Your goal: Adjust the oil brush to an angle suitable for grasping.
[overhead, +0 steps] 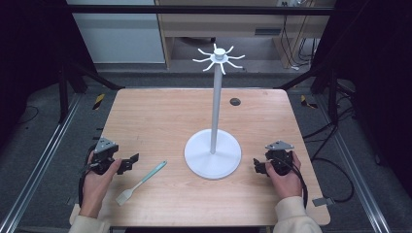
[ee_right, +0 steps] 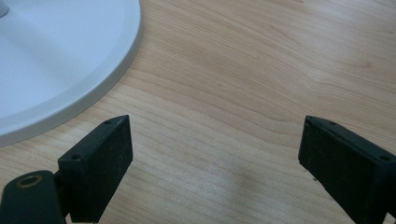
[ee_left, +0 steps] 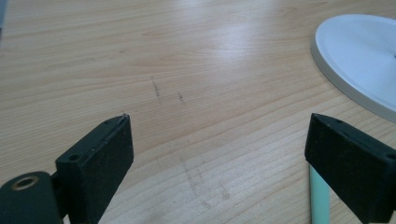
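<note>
Spatula [overhead: 141, 182] flat on bench [overhead: 160, 116], front-left of white stand [overhead: 213, 154] | left tongs [overhead: 130, 161] apart, empty, just beside handle tip | right tongs [overhead: 259, 166] apart, empty, by stand base | advice: straddle handle squarely, lower, clamp mid-handle.

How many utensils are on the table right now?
1: a mint-green spatula lies flat between the left gripper and the white stand's base. The stand's hooks are bare.
</note>
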The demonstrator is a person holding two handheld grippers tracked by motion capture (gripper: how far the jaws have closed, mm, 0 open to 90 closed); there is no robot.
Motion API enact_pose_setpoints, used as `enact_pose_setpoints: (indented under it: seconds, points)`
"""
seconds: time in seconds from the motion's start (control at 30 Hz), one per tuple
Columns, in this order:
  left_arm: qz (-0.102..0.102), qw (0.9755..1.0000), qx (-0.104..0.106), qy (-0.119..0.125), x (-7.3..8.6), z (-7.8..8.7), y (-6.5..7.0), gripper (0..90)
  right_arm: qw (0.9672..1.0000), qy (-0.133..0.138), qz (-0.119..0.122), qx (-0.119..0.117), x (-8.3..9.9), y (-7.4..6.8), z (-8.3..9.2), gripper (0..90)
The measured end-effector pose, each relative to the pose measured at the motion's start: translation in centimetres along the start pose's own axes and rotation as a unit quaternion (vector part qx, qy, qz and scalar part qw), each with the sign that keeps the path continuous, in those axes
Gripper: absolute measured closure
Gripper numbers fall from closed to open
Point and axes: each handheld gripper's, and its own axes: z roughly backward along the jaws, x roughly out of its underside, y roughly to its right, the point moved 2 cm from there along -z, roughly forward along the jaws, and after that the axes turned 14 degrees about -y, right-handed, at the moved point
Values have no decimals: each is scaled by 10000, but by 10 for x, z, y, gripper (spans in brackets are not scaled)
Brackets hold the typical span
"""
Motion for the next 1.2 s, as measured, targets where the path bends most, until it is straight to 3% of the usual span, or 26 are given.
enact_pose_setpoints:
  seconds: [0.1, 0.2, 0.3, 0.37, 0.47, 0.53, 0.63, 0.67, 0.8, 0.9, 1.07, 1.13, 1.2]
  points:
    - [-66, 10000, 30, 17, -2, 5, 3, 110, 10000, 39, -23, -13, 0, 2, 1, 105]
    - [-231, 9992, 320, -87, -3, 5, 8, 74, 10000, 56, -47, -14, 0, 4, 1, 106]
    - [-378, 9987, 337, -96, -5, 7, 15, 67, 10000, 28, -74, -38, 1, 6, 0, 106]
    - [-366, 9986, 375, -89, -8, 9, 20, 70, 10000, 50, -78, -31, 0, 7, 1, 106]
    - [-447, 9982, 379, -96, -12, 10, 26, 127, 9999, 45, -91, -28, 0, 7, 0, 107]
    - [-626, 9975, 317, -91, -14, 11, 30, 204, 9999, 45, -103, -26, 1, 7, 1, 107]
    - [-925, 9949, 368, -157, -20, 13, 37, 367, 9999, 3, -102, -28, 2, 8, 0, 106]
    - [-1126, 9927, 323, -269, -24, 14, 38, 425, 9999, -17, -118, -23, 2, 8, 0, 107]
    - [-1484, 9860, 192, -734, -39, 11, 44, 566, 10000, -23, -86, 40, 2, 8, 0, 107]
    - [-1460, 9842, 324, -944, -48, 6, 47, 666, 9999, -48, -82, 67, 2, 7, 0, 106]
    - [-1540, 9791, 509, -1229, -51, -4, 54, 830, 9999, -72, -33, 97, 2, 5, 0, 106]
    - [-1591, 9768, 490, -1351, -49, -5, 57, 870, 9999, -67, -37, 83, 2, 4, 0, 106]
    - [-1594, 9764, 420, -1396, -46, -5, 58, 896, 9999, -63, -44, 66, 1, 4, 0, 106]
